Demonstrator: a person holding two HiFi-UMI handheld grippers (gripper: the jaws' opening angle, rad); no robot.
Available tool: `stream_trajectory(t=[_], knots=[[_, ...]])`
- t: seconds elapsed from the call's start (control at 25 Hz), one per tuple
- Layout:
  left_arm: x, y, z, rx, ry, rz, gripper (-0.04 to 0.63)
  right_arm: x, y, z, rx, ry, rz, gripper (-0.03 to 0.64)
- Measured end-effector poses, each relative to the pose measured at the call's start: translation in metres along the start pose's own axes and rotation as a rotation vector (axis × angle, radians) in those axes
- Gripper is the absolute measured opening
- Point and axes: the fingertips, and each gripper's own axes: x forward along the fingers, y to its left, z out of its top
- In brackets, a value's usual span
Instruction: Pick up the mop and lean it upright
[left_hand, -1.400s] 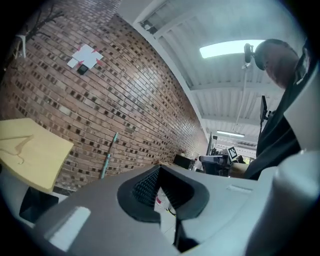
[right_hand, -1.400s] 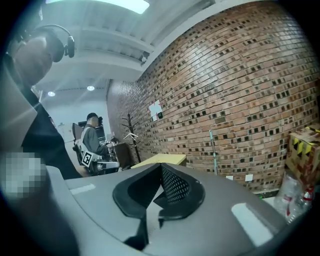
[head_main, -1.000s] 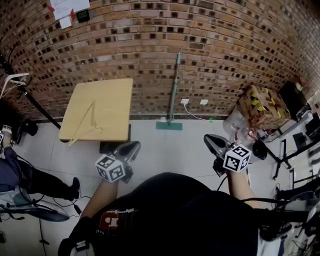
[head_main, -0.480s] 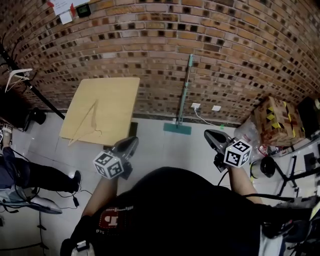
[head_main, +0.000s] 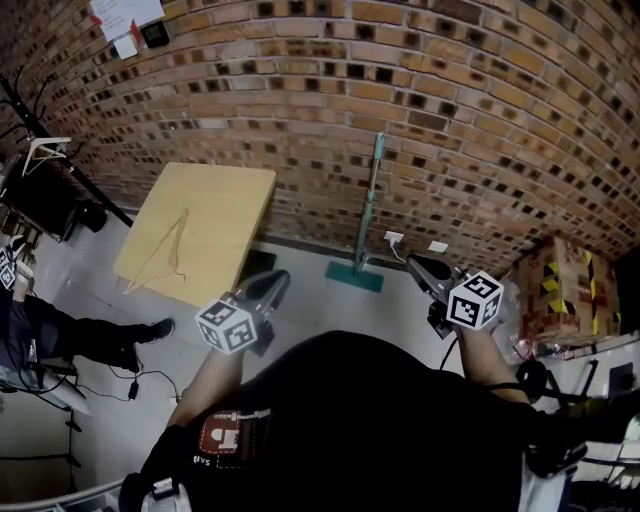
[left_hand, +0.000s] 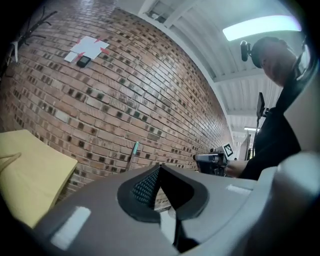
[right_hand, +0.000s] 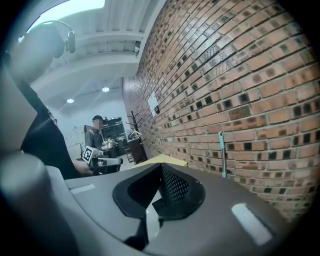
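The wall is a pattern of red-brown and tan bricks with small dark spots and pale joints, and against it the mop is teal in both its handle and its flat head. The table is light yellow wood and the floor is pale grey. The left gripper and the right gripper are grey with black dotted pads, their cubes are white with black squares, and the box at the edge seems brown with yellow and black stripes.
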Motion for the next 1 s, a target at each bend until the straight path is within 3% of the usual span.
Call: stream_trajectory(t=[0.32, 0.52, 0.84, 1.0], knots=[[0.061, 0.045, 0.013, -0.013, 0.015, -0.043, 0.0, 0.038, -0.058, 0.006, 0.032, 0.016, -0.034, 0.015], [0.109, 0.1, 0.032, 0.022, 0.015, -0.161, 0.0, 0.083, -0.09, 0.024, 0.015, 0.013, -0.133, 0.015], [0.179, 0.172, 0.055, 0.017, 0.136, -0.428, 0.0, 0.153, -0.135, 0.051, 0.054, -0.021, -0.322, 0.015], [0.199, 0.194, 0.053, -0.021, 0.154, -0.445, 0.0, 0.183, -0.156, 0.053, 0.084, 0.013, -0.321, 0.015]])
